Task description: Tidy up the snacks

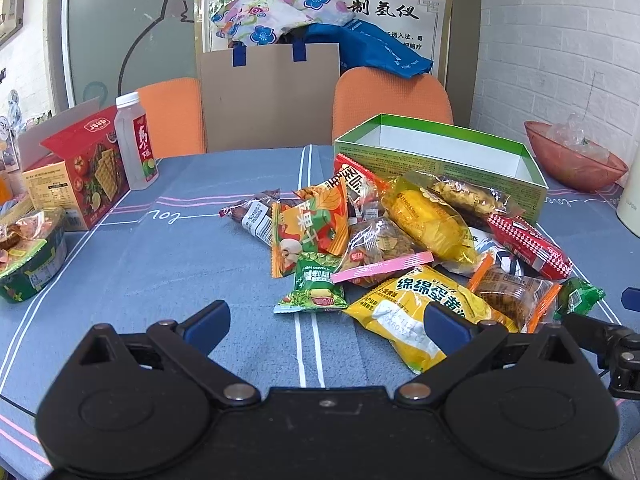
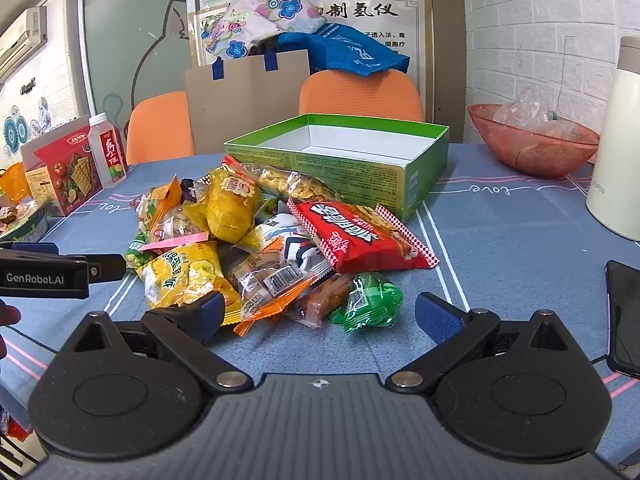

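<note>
We hold both grippers wide open and empty over the desk (image 2: 500,232). The snacks (image 2: 256,240) lie heaped just ahead of the left gripper (image 1: 326,322) and right gripper (image 2: 318,312), in front of the green box (image 2: 424,176).

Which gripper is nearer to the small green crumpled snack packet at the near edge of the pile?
Right. The right gripper is open just in front of the green packet, which lies almost between its fingers. The left gripper is open further left; the packet lies beyond its right finger.

Phone (image 2: 626,316) cut by right edge
</note>
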